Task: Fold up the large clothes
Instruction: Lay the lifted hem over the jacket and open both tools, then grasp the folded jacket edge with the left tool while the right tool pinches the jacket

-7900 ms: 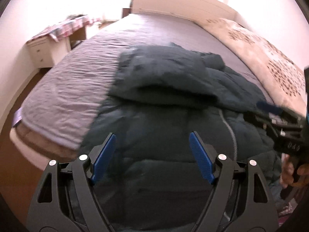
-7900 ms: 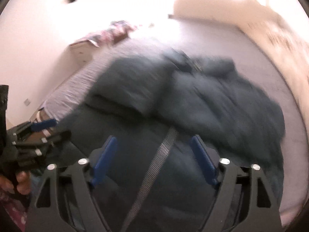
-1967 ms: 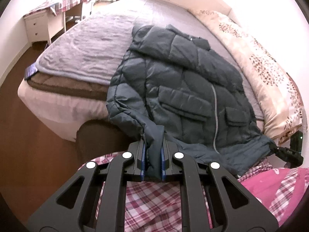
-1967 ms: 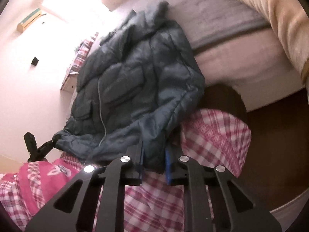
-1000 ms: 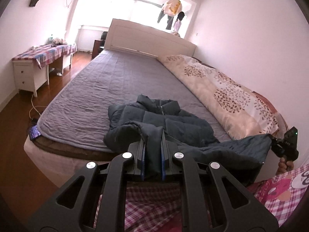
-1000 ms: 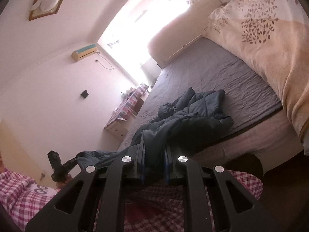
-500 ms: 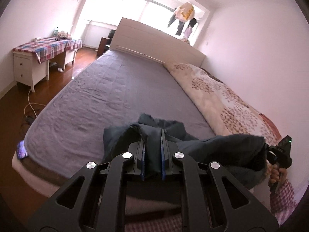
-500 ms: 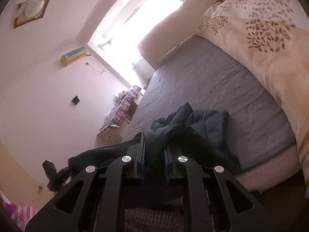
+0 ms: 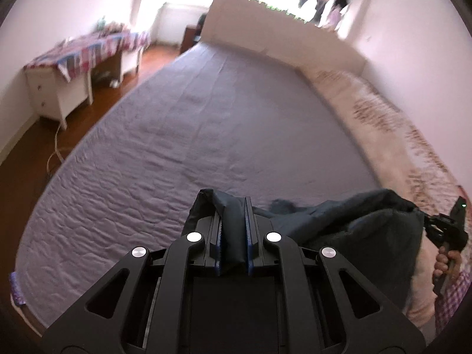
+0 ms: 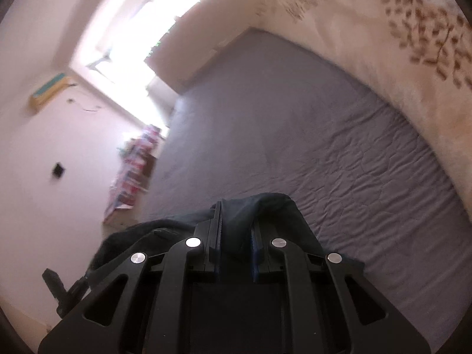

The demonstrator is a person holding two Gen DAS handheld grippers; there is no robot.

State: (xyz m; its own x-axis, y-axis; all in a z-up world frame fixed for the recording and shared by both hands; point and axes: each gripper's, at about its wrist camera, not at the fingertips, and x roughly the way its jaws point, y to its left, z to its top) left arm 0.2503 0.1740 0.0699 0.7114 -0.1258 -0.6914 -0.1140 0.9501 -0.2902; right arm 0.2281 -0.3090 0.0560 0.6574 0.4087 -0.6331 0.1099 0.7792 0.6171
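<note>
A dark blue-grey padded jacket (image 9: 362, 221) hangs in the air between my two grippers, above the near end of the grey bed (image 9: 206, 135). My left gripper (image 9: 233, 230) is shut on one edge of the jacket. My right gripper (image 10: 236, 236) is shut on another edge of the jacket (image 10: 274, 209). In the left wrist view the right gripper (image 9: 448, 230) shows at the far right, with a hand on it. In the right wrist view the left gripper (image 10: 59, 292) shows at the lower left. Most of the jacket is hidden below the grippers.
A beige floral quilt (image 9: 392, 124) lies along the bed's right side, also in the right wrist view (image 10: 398, 38). A white headboard (image 9: 280, 29) stands at the far end. A white desk with a checked cloth (image 9: 73, 65) stands left on the wooden floor.
Both grippers have lifted and carried the jacket forward over the bed. The jacket has left the bed surface and now hangs between them. The view is blurred by motion.
</note>
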